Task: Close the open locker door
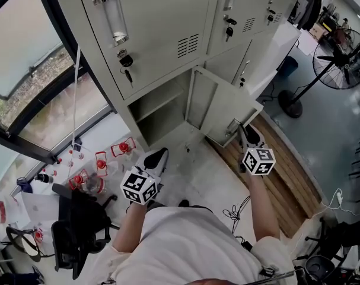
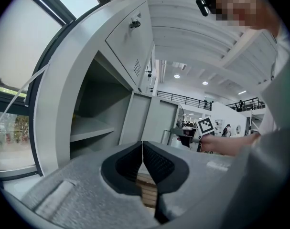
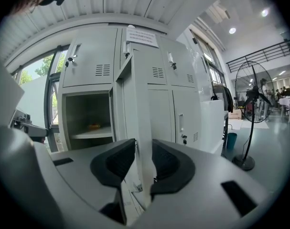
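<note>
Big window point(image 1: 31, 58) w/ dark frame at left, daylight coming in; pale floor point(image 1: 209, 177) w/ a wood-plank strip point(image 1: 286, 171); black office chair point(image 1: 79, 230) nr the window; standing fan point(image 1: 340, 52) at right; ceiling lights point(image 3: 232, 30) on overhead

The scene is looked down on steeply from the head: the lockers point(image 1: 162, 28), the open door point(image 1: 224, 107), the left gripper point(image 1: 155, 157) and the right gripper point(image 1: 248, 134) are all taken in from above. The left gripper view is taken from low down, near the open compartment point(image 2: 94, 123), and is faced across the locker front; the door point(image 2: 156, 123) and the right gripper are shared with the head view. The right gripper view is set very close to the door's edge point(image 3: 137, 128) and faced almost level at the lockers. The compartment is shared with both other views, and a standing fan point(image 3: 252, 111) with the head view.
</note>
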